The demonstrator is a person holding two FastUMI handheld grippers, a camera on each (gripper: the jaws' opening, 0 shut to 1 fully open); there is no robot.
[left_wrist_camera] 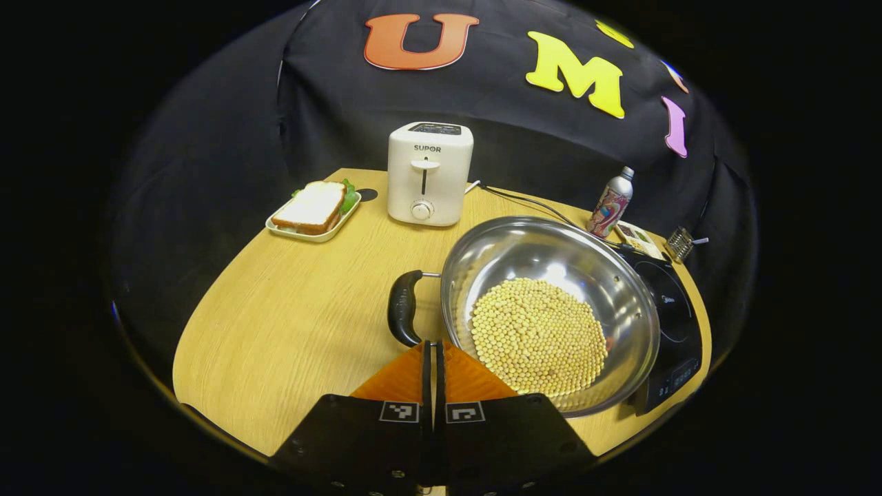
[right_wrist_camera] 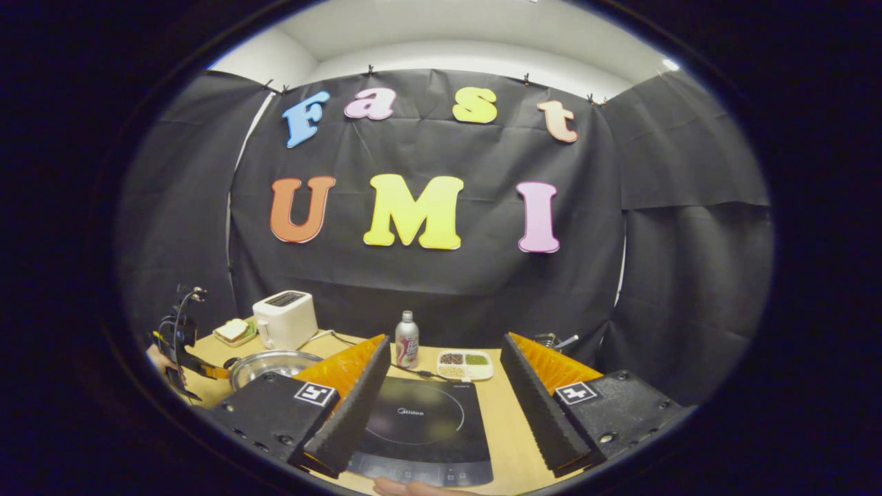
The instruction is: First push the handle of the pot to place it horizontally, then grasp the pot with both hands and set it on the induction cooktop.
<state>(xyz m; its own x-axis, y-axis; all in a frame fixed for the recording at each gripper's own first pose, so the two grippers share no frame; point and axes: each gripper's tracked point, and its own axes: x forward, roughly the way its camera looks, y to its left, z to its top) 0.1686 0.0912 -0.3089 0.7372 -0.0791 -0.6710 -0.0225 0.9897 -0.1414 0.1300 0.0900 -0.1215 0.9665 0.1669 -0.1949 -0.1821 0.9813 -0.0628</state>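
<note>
Left hand-held gripper (left_wrist_camera: pixel 434 355): fingers closed together, empty, tips just beside the pot (left_wrist_camera: pixel 548 313) handle (left_wrist_camera: pixel 404 307), apparently placed to push it. Pot of beans on the bench (left_wrist_camera: pixel 289 324), overlapping the cooktop (right_wrist_camera: pixel 424 427). Right hand-held gripper (right_wrist_camera: pixel 441 406): spread wide above the cooktop. Toaster (left_wrist_camera: pixel 428 173) at the back.

Cooktop (left_wrist_camera: pixel 672 324) partly behind pot (left_wrist_camera: pixel 551 310) (right side)

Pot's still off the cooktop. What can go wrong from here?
1. The pot holds loose beans; a tilted lift may spill them.
2. The left claw is shut beside the handle; a hard push could slide the pot against the induction cooktop.
3. The cooktop's cable runs just behind the pot.
</note>
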